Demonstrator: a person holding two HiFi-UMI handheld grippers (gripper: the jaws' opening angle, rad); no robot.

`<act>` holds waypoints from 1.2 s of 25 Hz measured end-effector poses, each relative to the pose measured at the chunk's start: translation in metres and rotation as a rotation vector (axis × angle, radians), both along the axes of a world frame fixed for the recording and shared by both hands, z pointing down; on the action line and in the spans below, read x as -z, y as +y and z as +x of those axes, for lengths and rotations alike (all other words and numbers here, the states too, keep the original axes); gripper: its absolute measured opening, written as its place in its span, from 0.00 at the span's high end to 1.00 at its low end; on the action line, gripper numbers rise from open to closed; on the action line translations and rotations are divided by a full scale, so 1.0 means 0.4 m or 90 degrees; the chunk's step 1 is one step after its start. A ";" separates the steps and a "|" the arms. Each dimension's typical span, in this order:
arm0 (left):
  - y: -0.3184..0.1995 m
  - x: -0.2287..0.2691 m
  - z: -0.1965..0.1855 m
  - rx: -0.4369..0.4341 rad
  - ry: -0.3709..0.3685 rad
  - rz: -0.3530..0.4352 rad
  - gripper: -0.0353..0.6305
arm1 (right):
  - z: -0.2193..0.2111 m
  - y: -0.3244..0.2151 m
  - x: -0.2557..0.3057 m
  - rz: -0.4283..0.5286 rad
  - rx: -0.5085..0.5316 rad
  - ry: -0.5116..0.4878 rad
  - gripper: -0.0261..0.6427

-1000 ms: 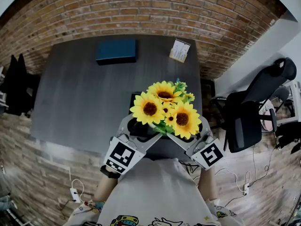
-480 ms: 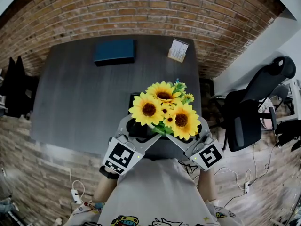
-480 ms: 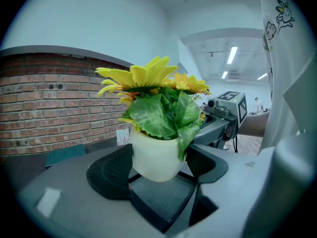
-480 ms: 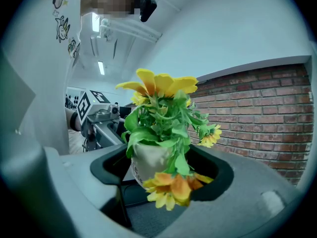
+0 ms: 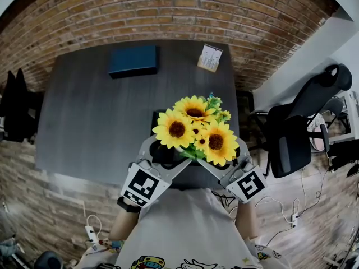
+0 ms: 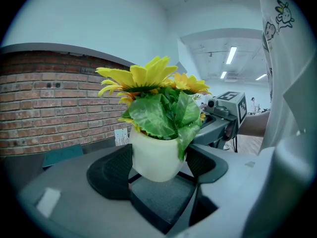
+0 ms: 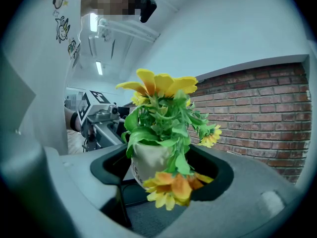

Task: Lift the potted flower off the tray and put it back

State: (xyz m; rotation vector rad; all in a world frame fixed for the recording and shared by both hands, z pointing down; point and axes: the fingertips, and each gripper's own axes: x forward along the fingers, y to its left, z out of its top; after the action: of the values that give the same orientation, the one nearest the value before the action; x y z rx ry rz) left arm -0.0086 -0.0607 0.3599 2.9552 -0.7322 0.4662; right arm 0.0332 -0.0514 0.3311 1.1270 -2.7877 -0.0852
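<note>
A white pot (image 6: 153, 155) of yellow sunflowers (image 5: 196, 130) with green leaves is between my two grippers, close to my body. The left gripper (image 5: 168, 153) comes in from the lower left, and both its black pads lie against the pot's sides. From the lower right, my right gripper (image 5: 224, 157) is shut round the same pot (image 7: 148, 162); leaves and a drooping flower hide its far pad. Only an edge of the dark tray (image 5: 155, 119) shows under the blooms. Whether the pot's base rests on the tray is hidden.
The grey table (image 5: 95, 111) carries a blue book (image 5: 133, 60) and a small card stand (image 5: 210, 58) at the far side. A brick wall runs behind. A black office chair (image 5: 303, 128) stands to the right, with cables on the floor.
</note>
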 end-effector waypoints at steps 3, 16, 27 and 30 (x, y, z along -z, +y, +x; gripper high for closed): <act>-0.003 -0.007 0.005 -0.004 -0.002 -0.007 0.41 | 0.004 -0.004 -0.004 -0.006 -0.005 -0.006 0.43; -0.041 -0.052 0.019 -0.008 -0.010 -0.038 0.41 | 0.020 -0.045 -0.050 -0.035 -0.014 -0.019 0.43; -0.068 -0.154 0.029 -0.015 -0.027 -0.077 0.41 | 0.029 -0.075 -0.151 -0.072 -0.016 -0.016 0.43; -0.080 -0.195 0.041 -0.016 -0.036 -0.093 0.41 | 0.042 -0.087 -0.197 -0.095 -0.017 -0.011 0.43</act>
State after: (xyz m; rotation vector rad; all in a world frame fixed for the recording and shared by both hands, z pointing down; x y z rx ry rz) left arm 0.0077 -0.0926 0.4381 2.8281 -0.6368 0.5823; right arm 0.0500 -0.0860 0.4099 1.1328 -2.7400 0.1333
